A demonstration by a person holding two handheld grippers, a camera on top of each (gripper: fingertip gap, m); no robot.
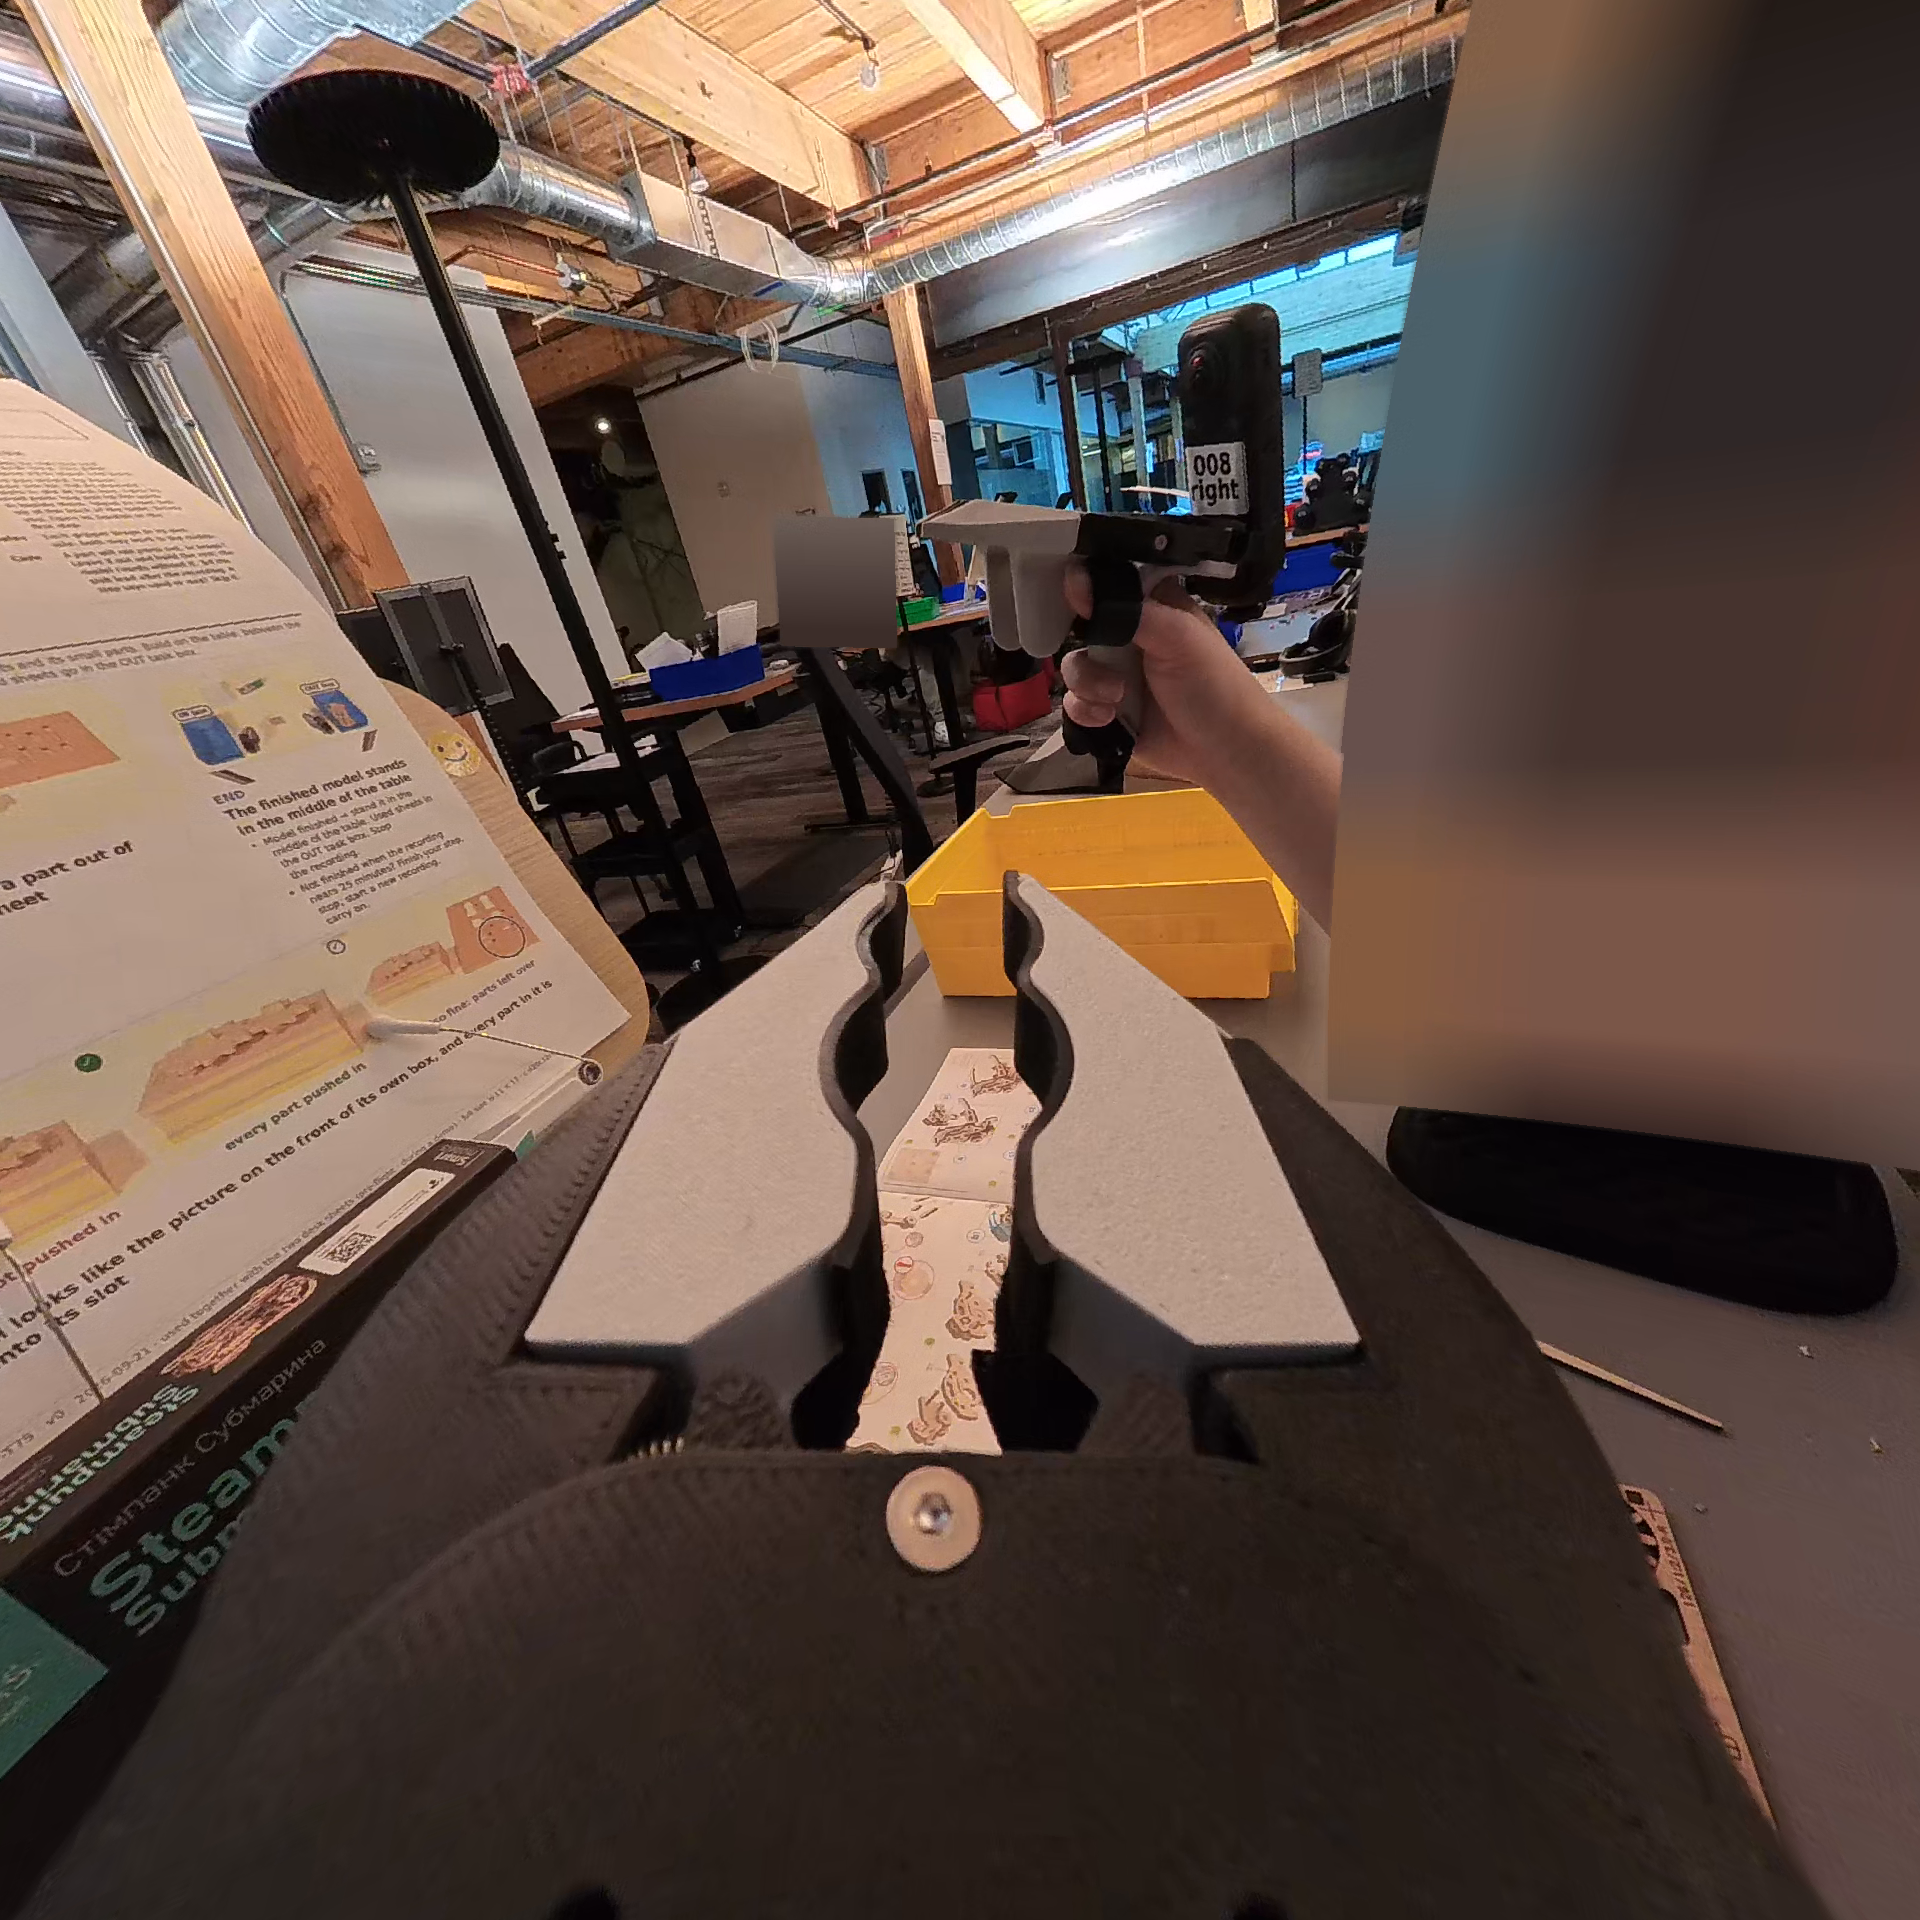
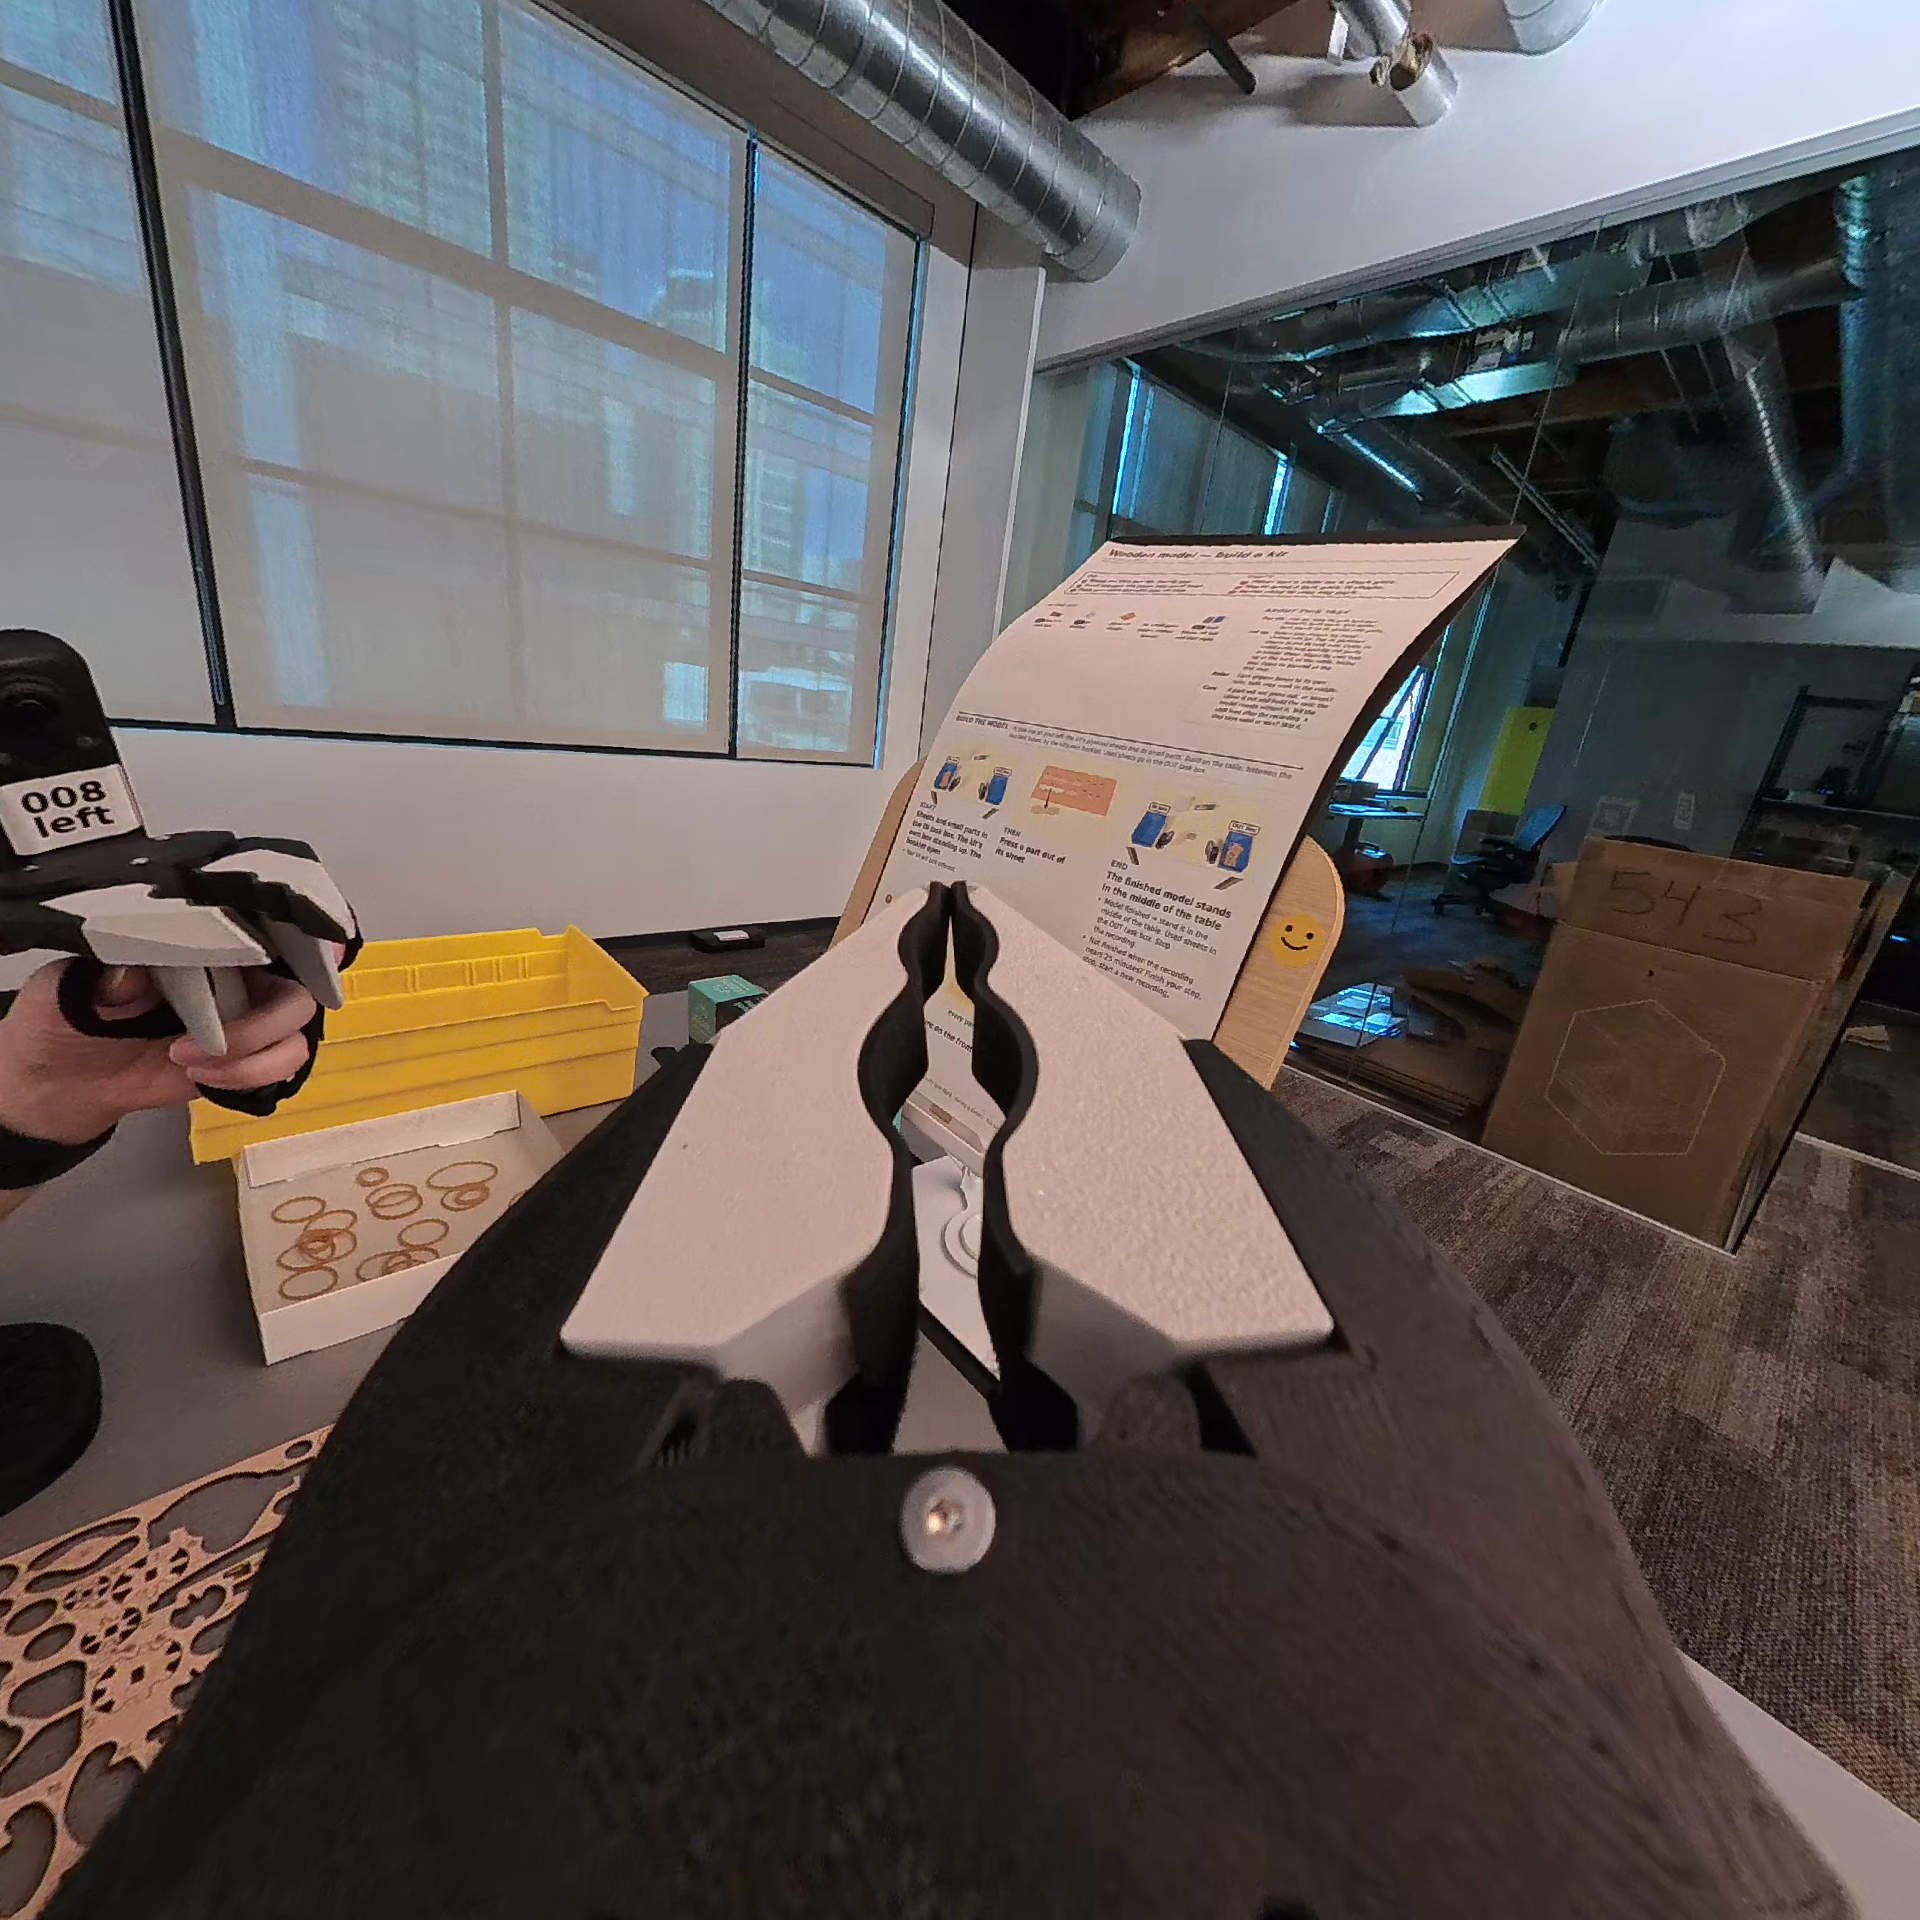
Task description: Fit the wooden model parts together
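Left gripper (image 1: 951,904): raised above the table (image 1: 1766,1455), jaws parted by a narrow gap, nothing between them. Illustrated booklet (image 1: 951,1226) lies on the table directly below that gap.

Right gripper (image 2: 951,896): also raised, tips closed together, holding nothing.

Wooden sheet (image 2: 94,1621), laser-cut with many holes, lies flat on the table at lower left of the right gripper, well below it and not touched.

Right wrist view only: white box (image 2: 312,1320) of loose wooden rings (image 2: 395,1205), just in front of the yellow bin (image 2: 499,997).

Left wrist view only: dark kit box (image 1: 208,1455) at left, thin wooden stick (image 1: 1631,1387) at right.

Propped instruction sheet (image 2: 1174,748) shows in both.
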